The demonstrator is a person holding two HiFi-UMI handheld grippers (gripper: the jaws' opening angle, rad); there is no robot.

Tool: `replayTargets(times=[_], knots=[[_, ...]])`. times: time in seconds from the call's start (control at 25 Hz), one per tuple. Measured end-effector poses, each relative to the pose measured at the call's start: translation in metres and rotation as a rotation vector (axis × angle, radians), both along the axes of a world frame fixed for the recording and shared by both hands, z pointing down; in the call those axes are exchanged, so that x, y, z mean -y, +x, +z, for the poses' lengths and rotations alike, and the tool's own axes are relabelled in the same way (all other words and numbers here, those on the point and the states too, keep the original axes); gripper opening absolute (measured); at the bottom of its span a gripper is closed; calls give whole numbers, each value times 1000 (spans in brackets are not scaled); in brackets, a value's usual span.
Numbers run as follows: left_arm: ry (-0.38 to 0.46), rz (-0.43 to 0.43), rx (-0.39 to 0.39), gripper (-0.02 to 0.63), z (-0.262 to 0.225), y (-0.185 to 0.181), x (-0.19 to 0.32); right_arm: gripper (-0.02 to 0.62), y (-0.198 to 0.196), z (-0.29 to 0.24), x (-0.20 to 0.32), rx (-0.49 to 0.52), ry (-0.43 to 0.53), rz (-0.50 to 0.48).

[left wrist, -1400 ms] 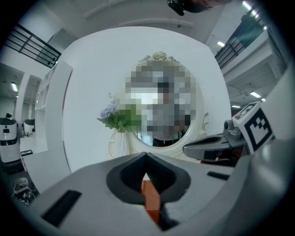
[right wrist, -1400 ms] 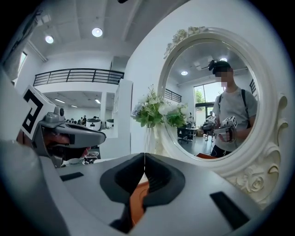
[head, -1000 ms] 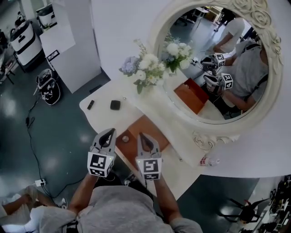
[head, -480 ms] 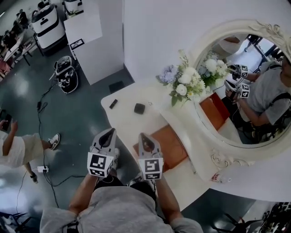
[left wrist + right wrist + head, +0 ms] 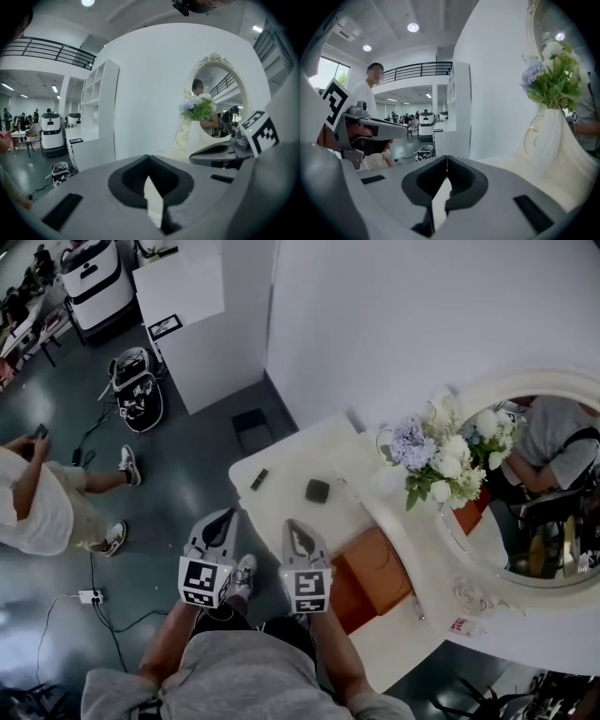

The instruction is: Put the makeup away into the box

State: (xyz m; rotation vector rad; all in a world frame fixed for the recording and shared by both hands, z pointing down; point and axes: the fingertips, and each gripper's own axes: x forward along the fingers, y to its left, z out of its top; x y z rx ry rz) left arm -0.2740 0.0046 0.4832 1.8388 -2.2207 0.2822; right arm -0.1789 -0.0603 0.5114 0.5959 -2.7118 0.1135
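Note:
In the head view an orange-brown box lies on the white dressing table. Beyond it rest a black square compact and a small dark stick. My left gripper hangs over the floor just off the table's near-left edge, shut and empty. Beside it my right gripper is over the table's edge, left of the box, also shut with nothing in it. The left gripper view shows shut jaws, as does the right gripper view; neither view shows the makeup.
A vase of flowers and an oval mirror stand at the table's right. A small bottle lies near the mirror's foot. On the floor to the left are a person, a dark bag and cables.
Both grippers have swung left, from over the box to the table's near-left edge. The table and mirror now lie further right in view, and a person has come into view at left.

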Motion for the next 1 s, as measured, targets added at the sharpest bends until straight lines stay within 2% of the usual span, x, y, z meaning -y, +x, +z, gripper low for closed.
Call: replayTargets(times=[0.44, 0.76, 0.8, 0.84, 0.88, 1.0], knots=[[-78, 20, -60, 0, 57, -77, 8, 15, -80, 65, 20, -85, -80, 60], [-122, 17, -108, 0, 84, -102, 10, 21, -112, 115, 35, -158, -158, 119], [-130, 18, -116, 0, 88, -103, 9, 50, -115, 122, 37, -167, -180, 126], [-137, 18, -123, 0, 92, -105, 9, 141, -119, 129, 39, -178, -207, 129], [-144, 18, -130, 0, 96, -107, 9, 194, -123, 136, 40, -189, -235, 130], [-155, 18, -141, 0, 104, -112, 10, 252, -132, 156, 43, -230, -293, 130]])
